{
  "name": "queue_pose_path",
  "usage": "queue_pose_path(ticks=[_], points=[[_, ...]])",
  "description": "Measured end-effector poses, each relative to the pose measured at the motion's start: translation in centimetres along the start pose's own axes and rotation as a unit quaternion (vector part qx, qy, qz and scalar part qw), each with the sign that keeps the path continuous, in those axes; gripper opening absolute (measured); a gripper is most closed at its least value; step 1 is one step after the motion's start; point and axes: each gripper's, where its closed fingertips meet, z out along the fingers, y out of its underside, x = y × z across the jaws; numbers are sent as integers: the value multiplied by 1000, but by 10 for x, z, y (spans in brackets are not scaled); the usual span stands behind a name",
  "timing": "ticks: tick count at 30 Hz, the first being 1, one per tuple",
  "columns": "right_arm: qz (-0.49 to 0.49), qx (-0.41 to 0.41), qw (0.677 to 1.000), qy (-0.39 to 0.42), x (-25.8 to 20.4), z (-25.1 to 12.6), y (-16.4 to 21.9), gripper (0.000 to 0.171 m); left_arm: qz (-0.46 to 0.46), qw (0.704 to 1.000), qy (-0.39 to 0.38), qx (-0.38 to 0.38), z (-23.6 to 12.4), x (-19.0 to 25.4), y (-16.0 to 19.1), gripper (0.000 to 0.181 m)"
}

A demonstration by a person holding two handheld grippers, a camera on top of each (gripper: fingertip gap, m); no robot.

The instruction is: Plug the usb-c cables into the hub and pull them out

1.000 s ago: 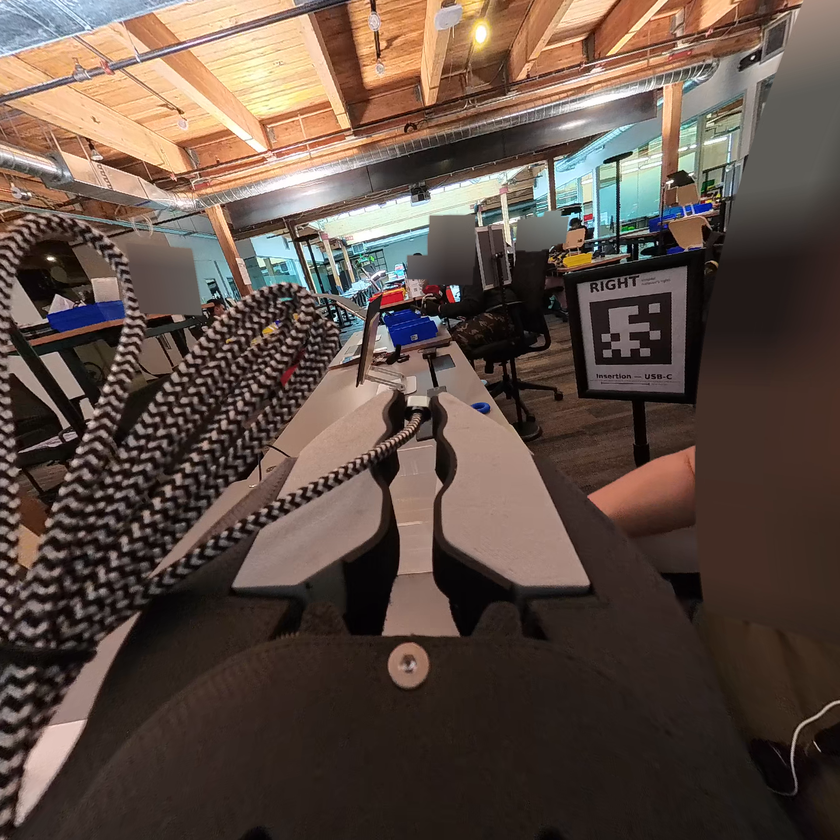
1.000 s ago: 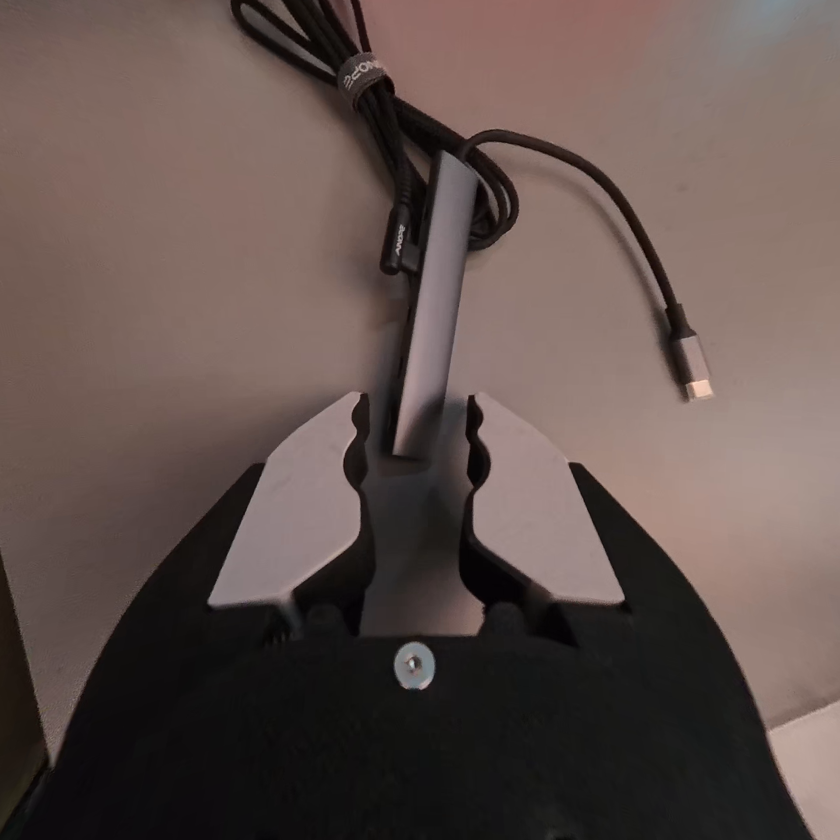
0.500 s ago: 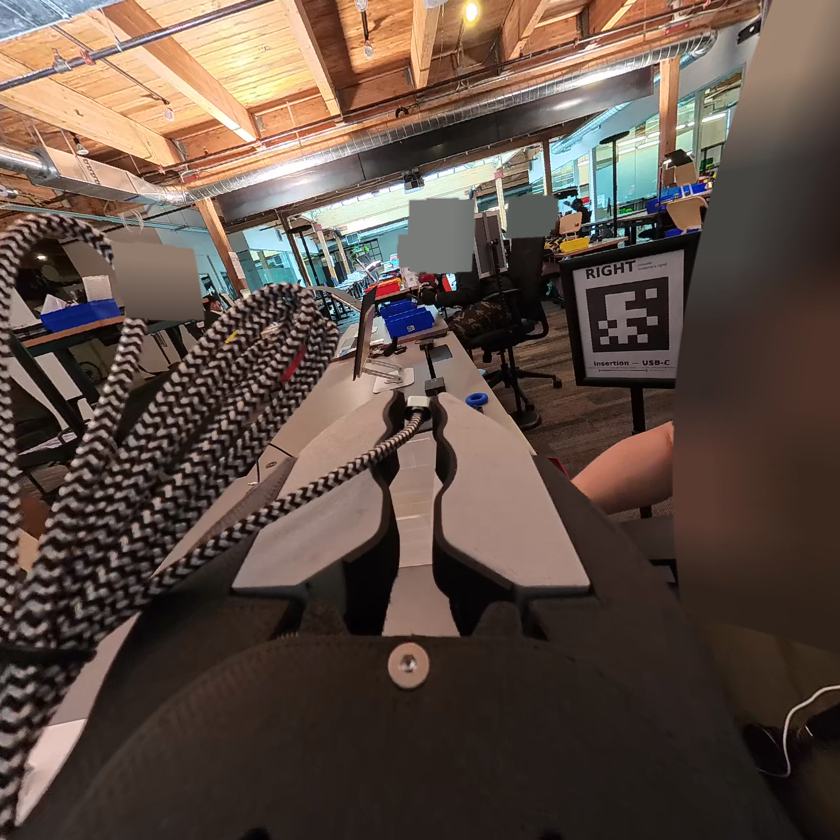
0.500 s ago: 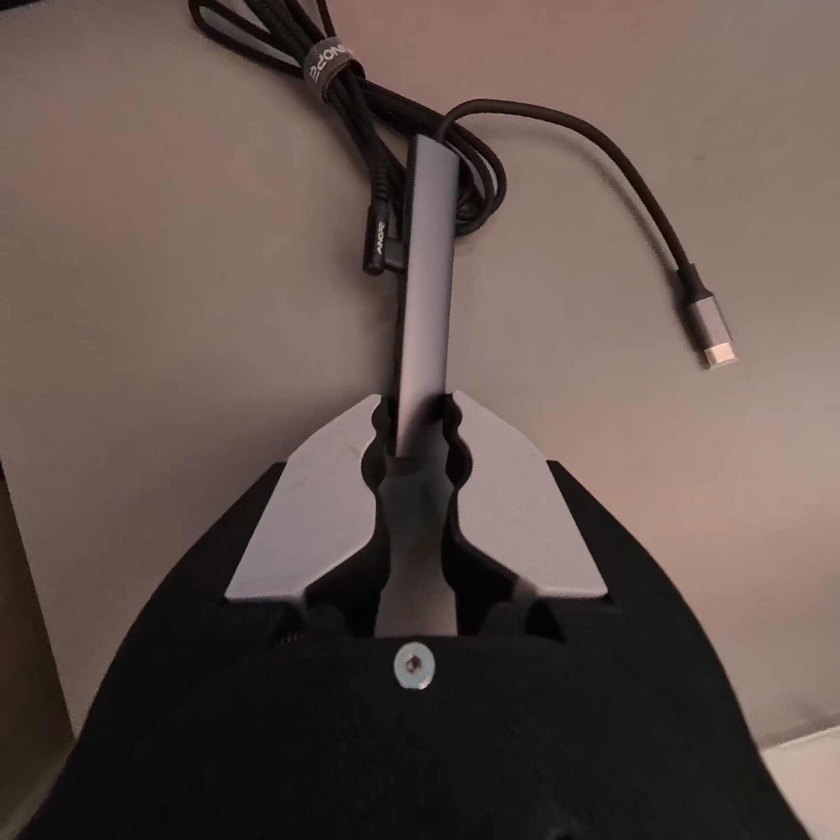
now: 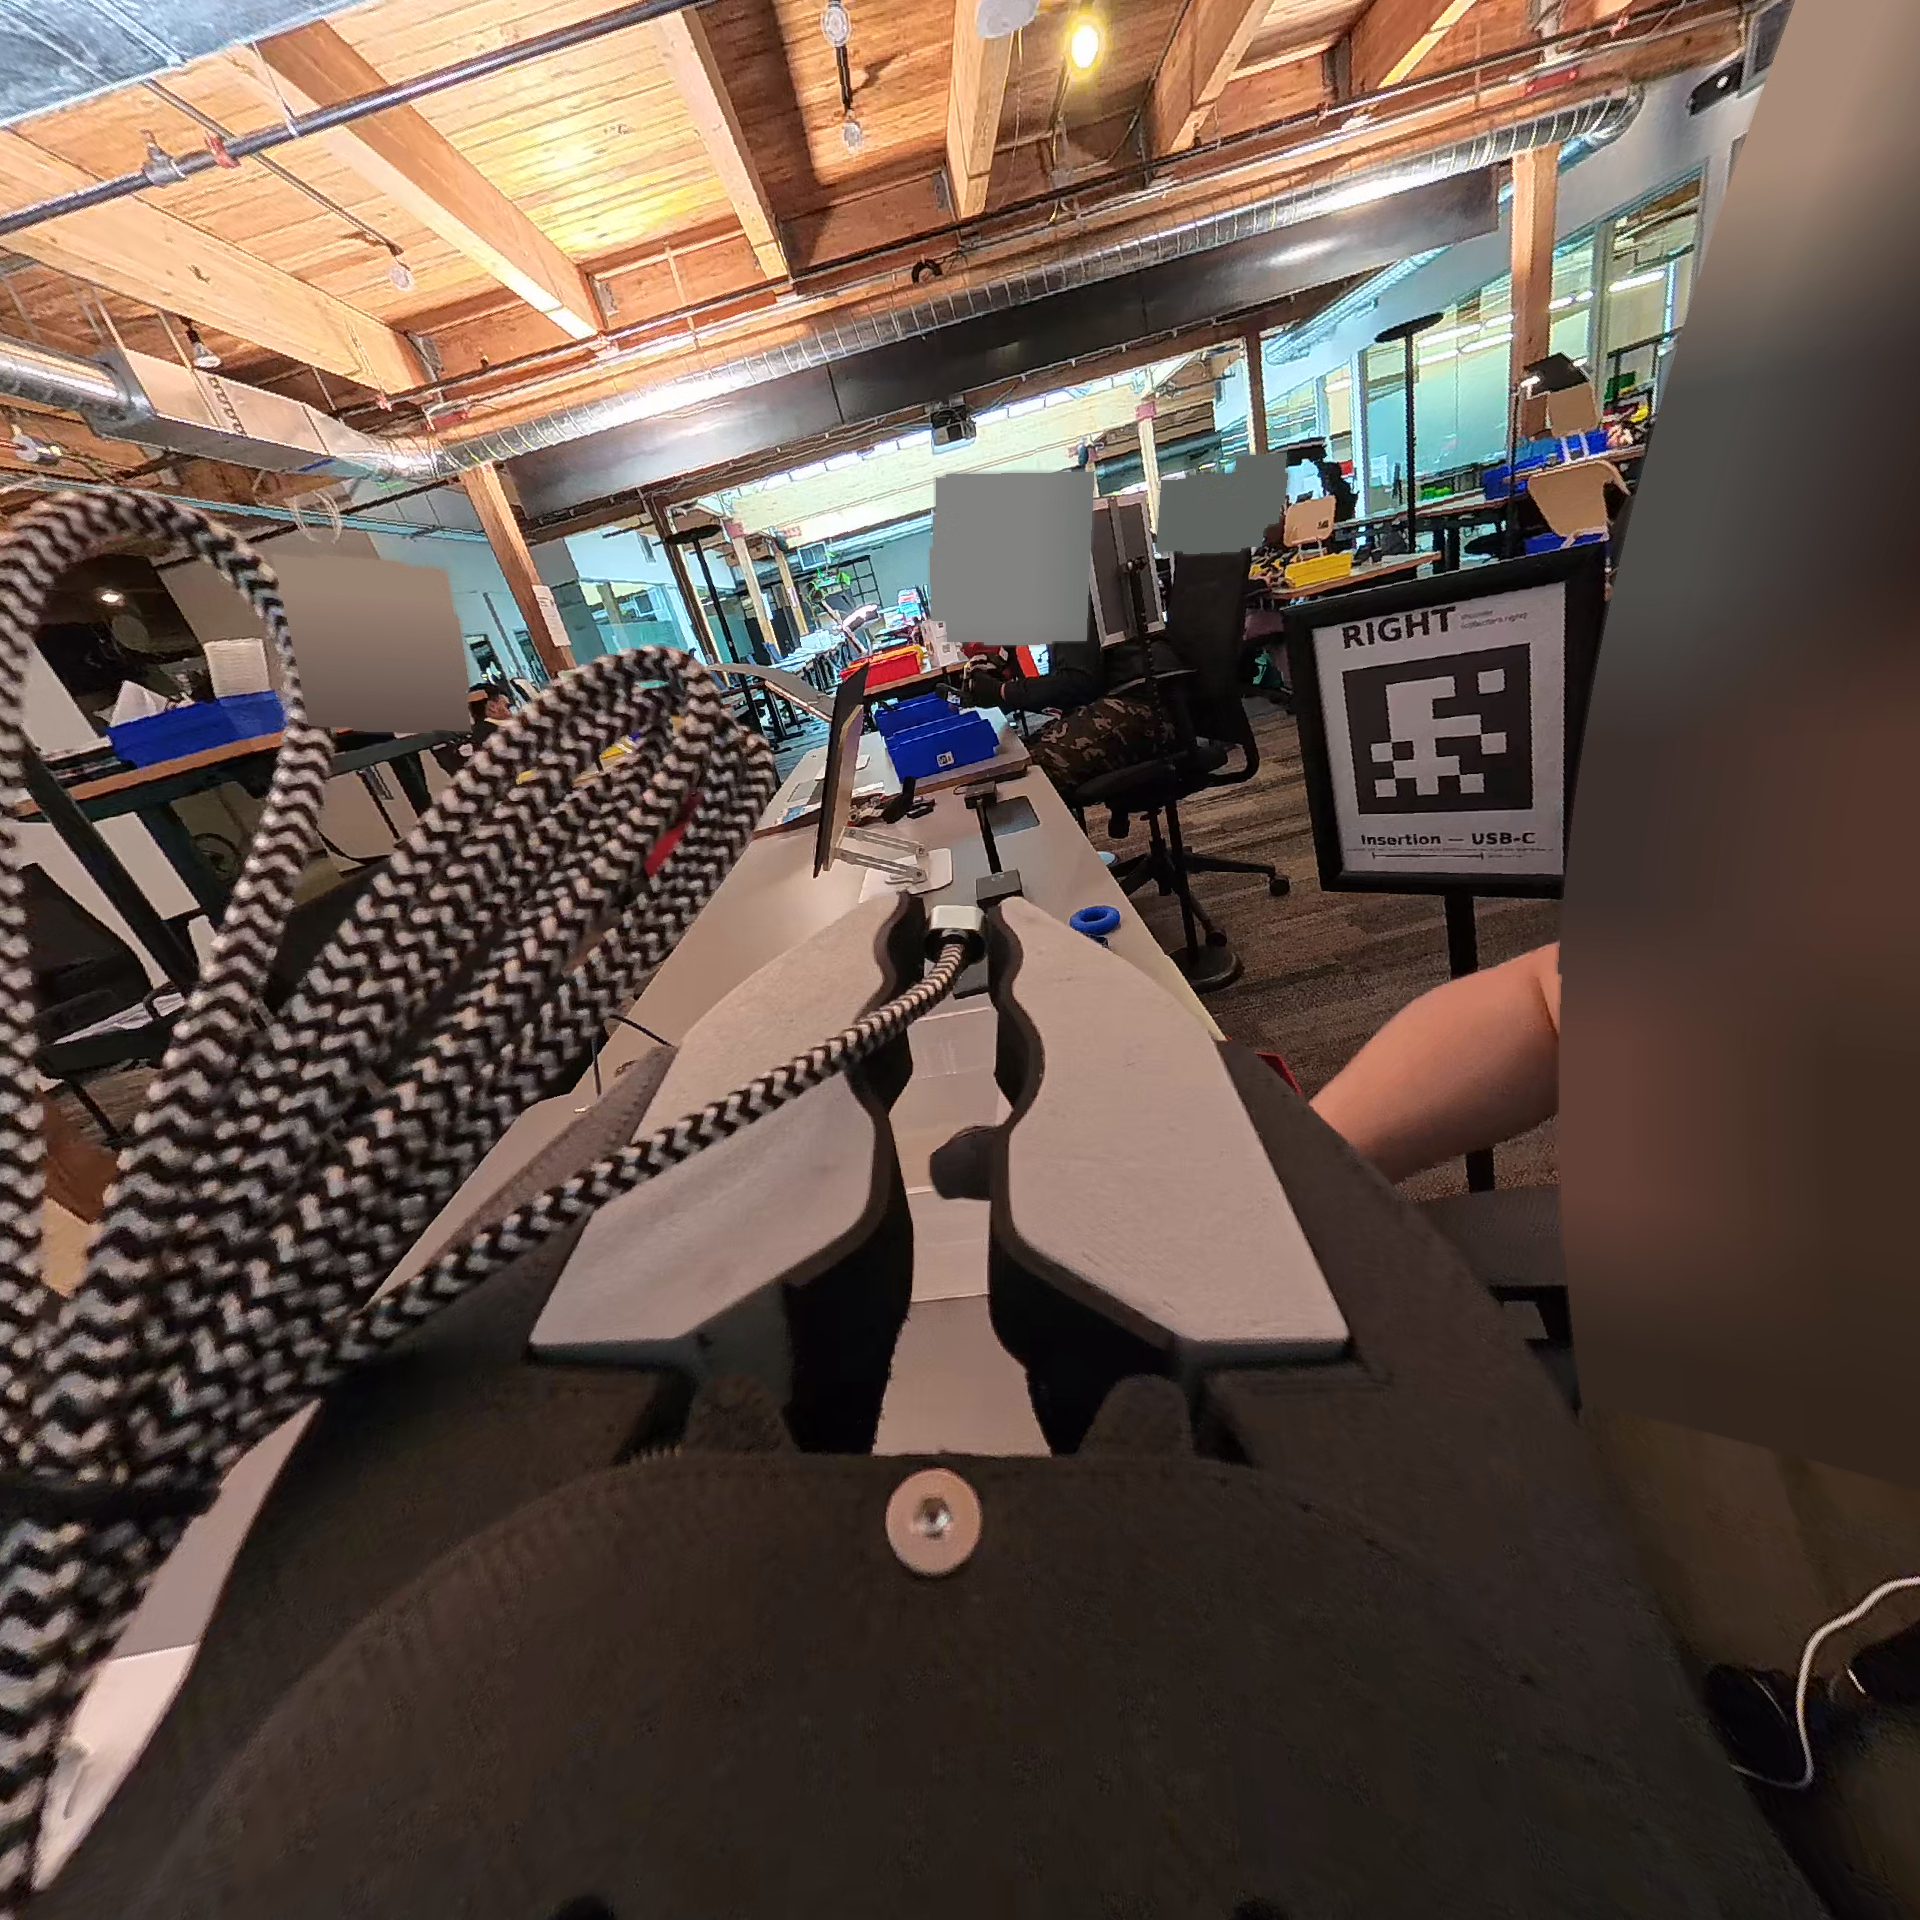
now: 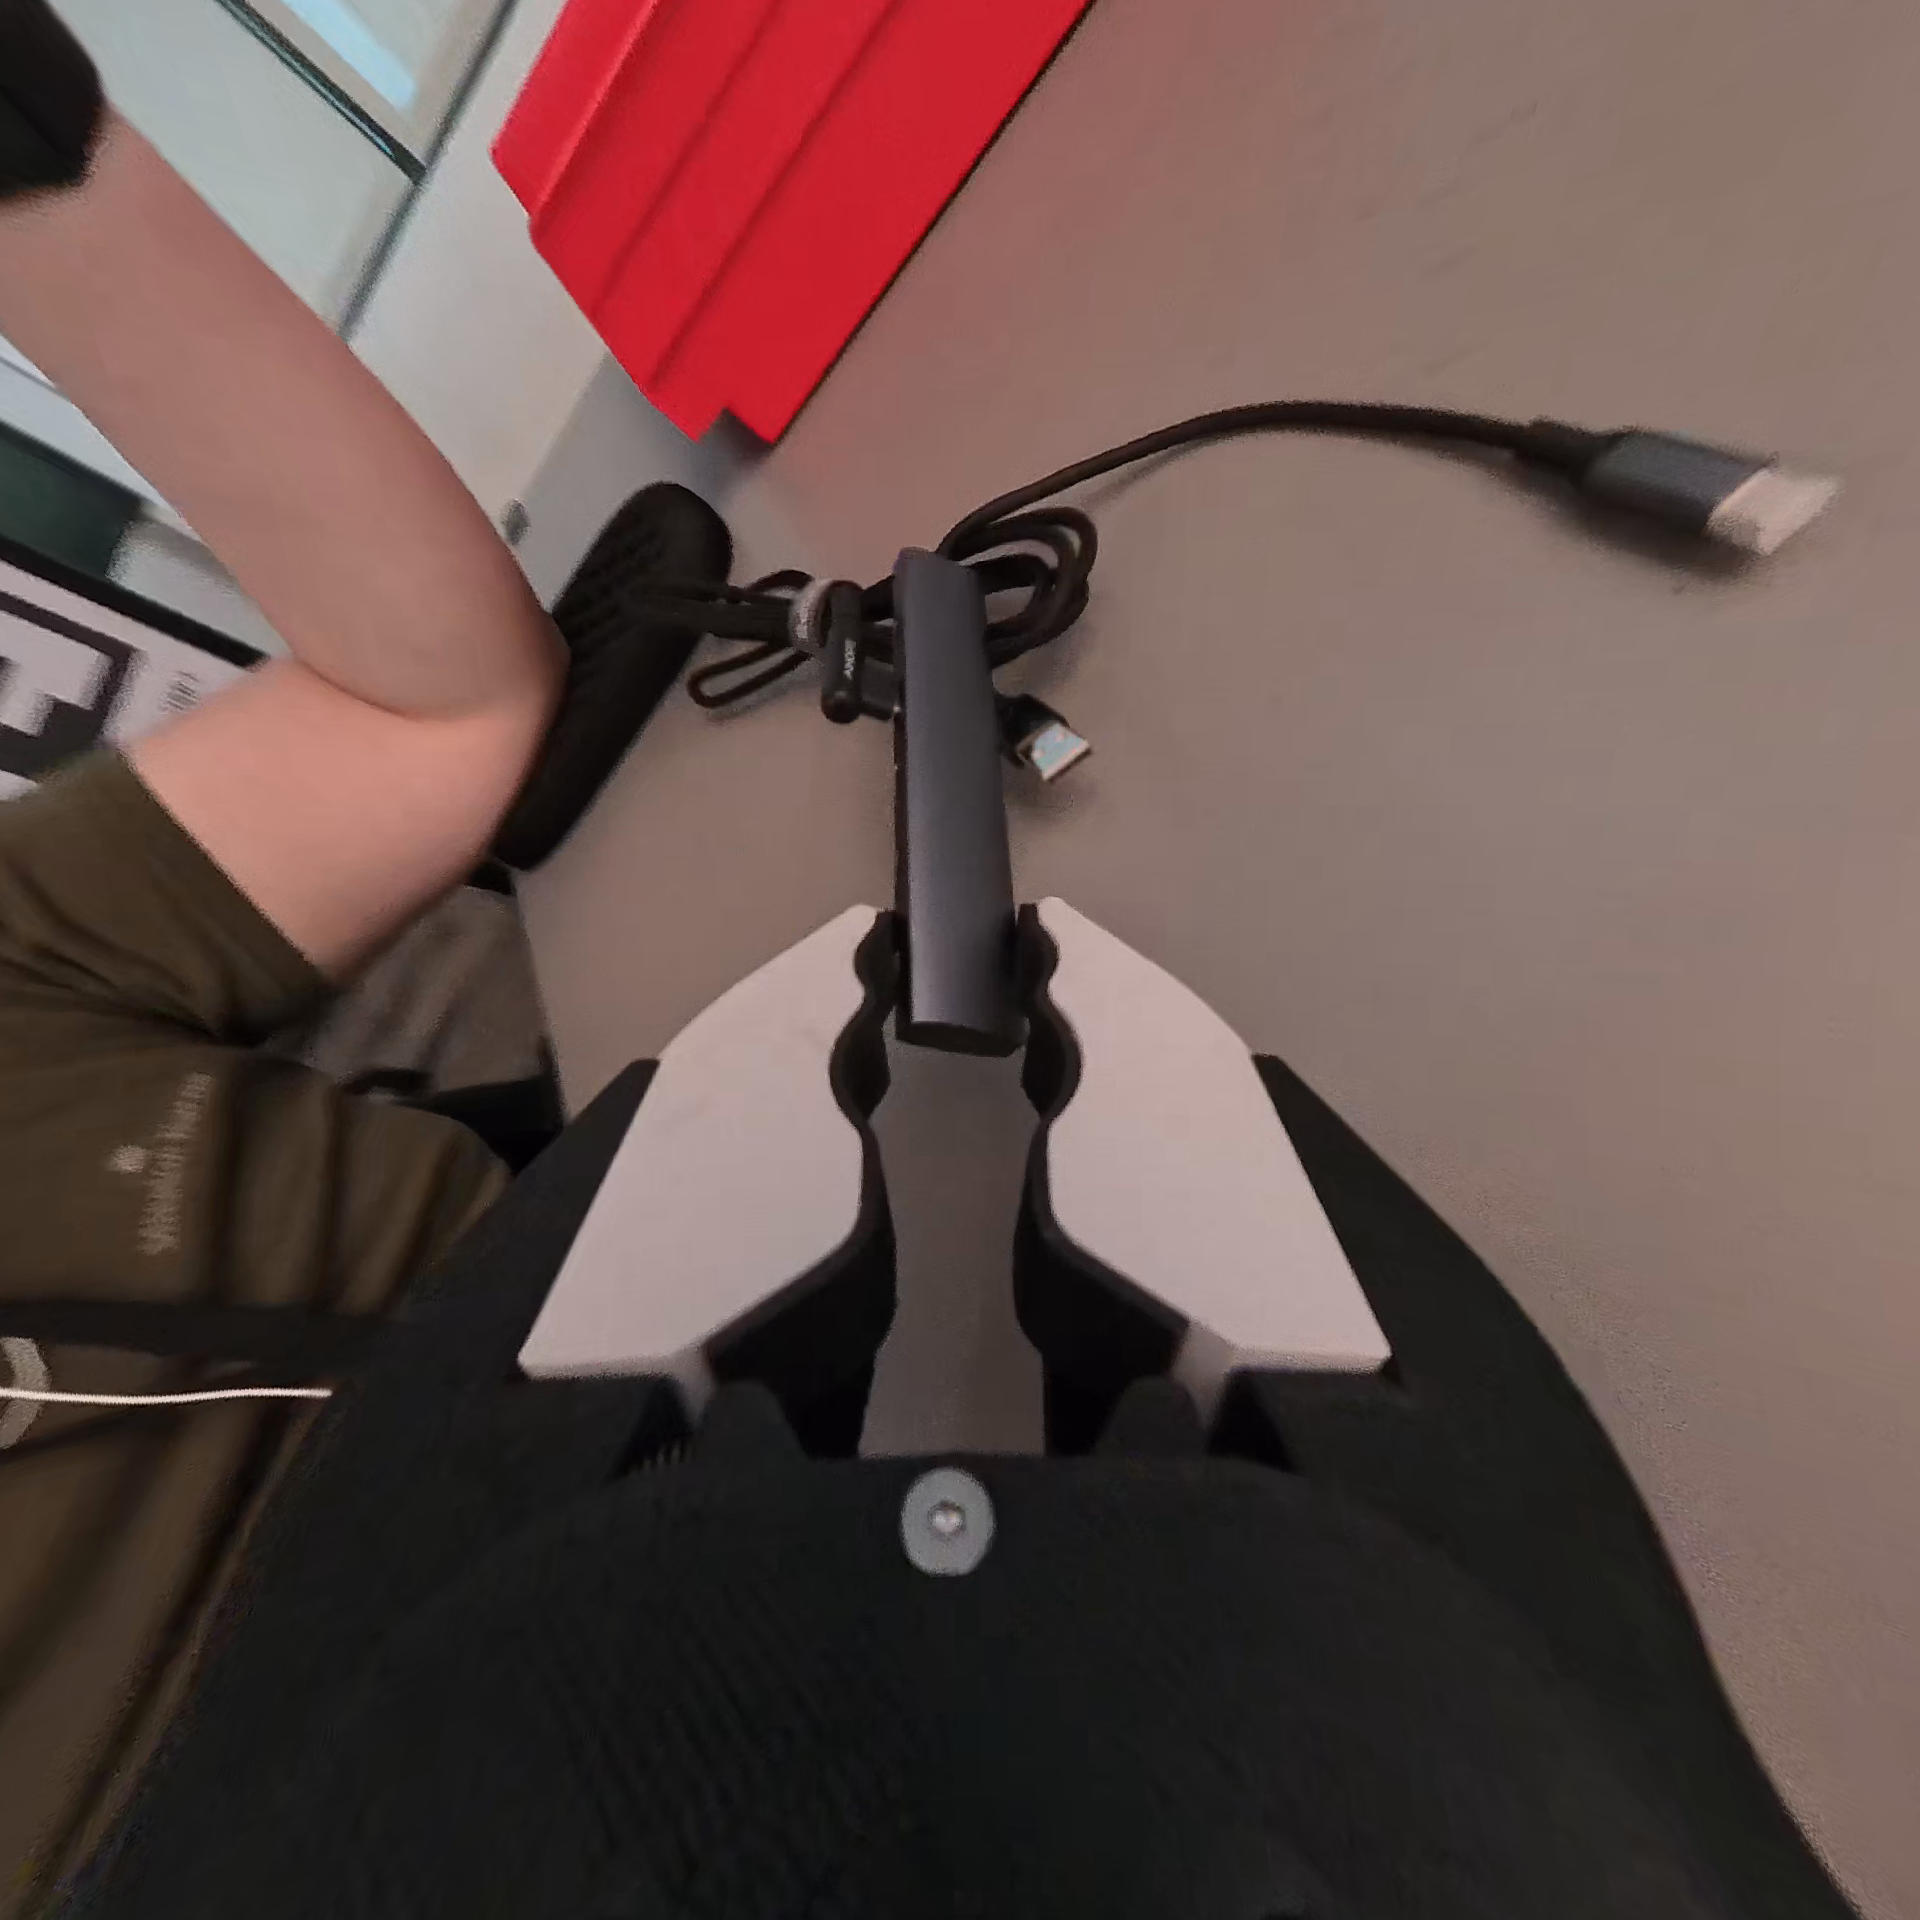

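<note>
Matt metal hub [image 6: 951,831], braided cloth cable [image 5: 416,987], wood ceiling [image 5: 623,135].

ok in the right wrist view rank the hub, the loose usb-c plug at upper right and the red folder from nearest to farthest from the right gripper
1. hub: clamped between the right gripper fingertips, running straight ahead.
2. loose usb-c plug: on the table, ahead and off to the right.
3. red folder: farthest, at the top, left of centre.

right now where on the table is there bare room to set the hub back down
Bare table lies right of the hub held in the right gripper, below the loose plug and its black cable. Another bare patch sits above that cable, right of the red folder. It is crowded left of the hub: the cable bundle and a forearm.
</note>
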Motion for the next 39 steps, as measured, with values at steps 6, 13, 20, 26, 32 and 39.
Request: queue_pose_path(ticks=[6, 13, 20, 26, 32, 39], points=[[172, -15, 980, -94, -11, -6, -4, 23, 5, 1000, 3, -7, 2, 3, 1, 10], [281, 55, 935, -208, -32, -14, -29, 23, 5, 1000, -13, -13, 0, -3, 2, 10], [276, 187, 898, -286, -41, -23, -75, 22, -8, 998, -48, -39, 1, -14, 11, 10], [172, 330, 891, -260, -28, -37, -126, 22, 8, 995, -75, -62, 0, -19, 18, 10], [72, 449, 873, -175, -18, -54, -160, 22, 36, 983, -124, -129, 8, -36, 46, 10], [3, 542, 837, -74, -10, -69, -172, 22, 25, 973, -127, -192, 27, -46, 93, 10]])
